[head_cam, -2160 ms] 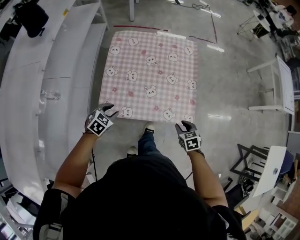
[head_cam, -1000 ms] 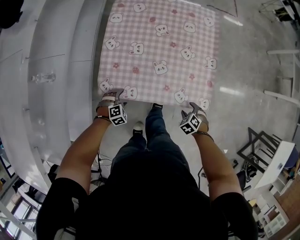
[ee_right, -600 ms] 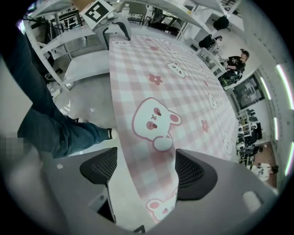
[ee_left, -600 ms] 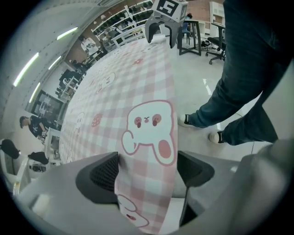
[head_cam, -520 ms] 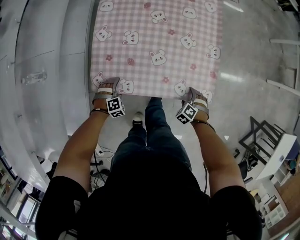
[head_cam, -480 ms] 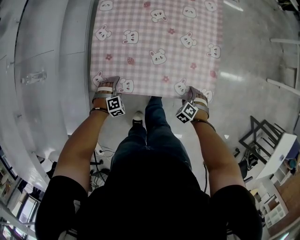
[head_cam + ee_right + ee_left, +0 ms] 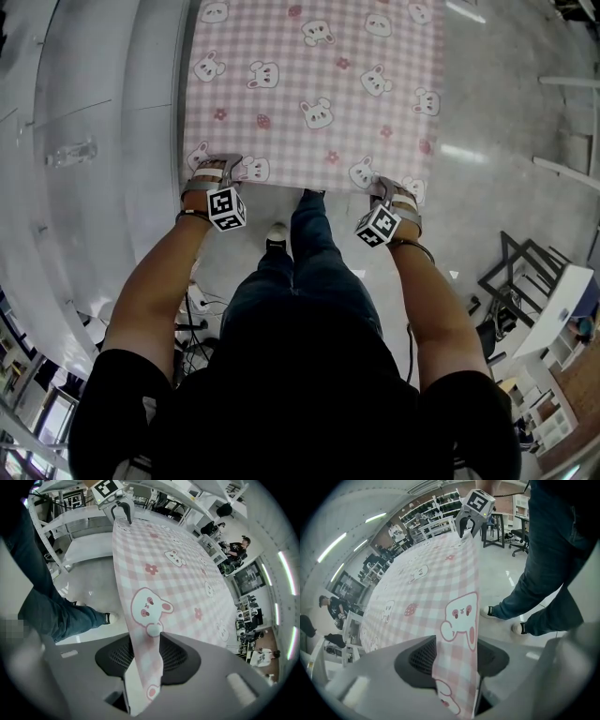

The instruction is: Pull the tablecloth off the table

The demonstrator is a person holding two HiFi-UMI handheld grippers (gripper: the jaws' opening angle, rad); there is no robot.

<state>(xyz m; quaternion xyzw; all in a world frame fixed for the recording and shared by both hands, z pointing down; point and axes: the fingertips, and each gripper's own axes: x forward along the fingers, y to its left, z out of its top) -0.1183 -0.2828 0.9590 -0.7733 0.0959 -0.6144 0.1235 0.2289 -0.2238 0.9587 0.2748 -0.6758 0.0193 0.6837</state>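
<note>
My left gripper (image 7: 215,172) is clenched on the near left corner of the tablecloth (image 7: 319,84). My right gripper (image 7: 391,187), jaws just closing, appears to pinch the near right corner. The cloth lies spread away from both jaws, so I judge the pull comes toward me.
</note>
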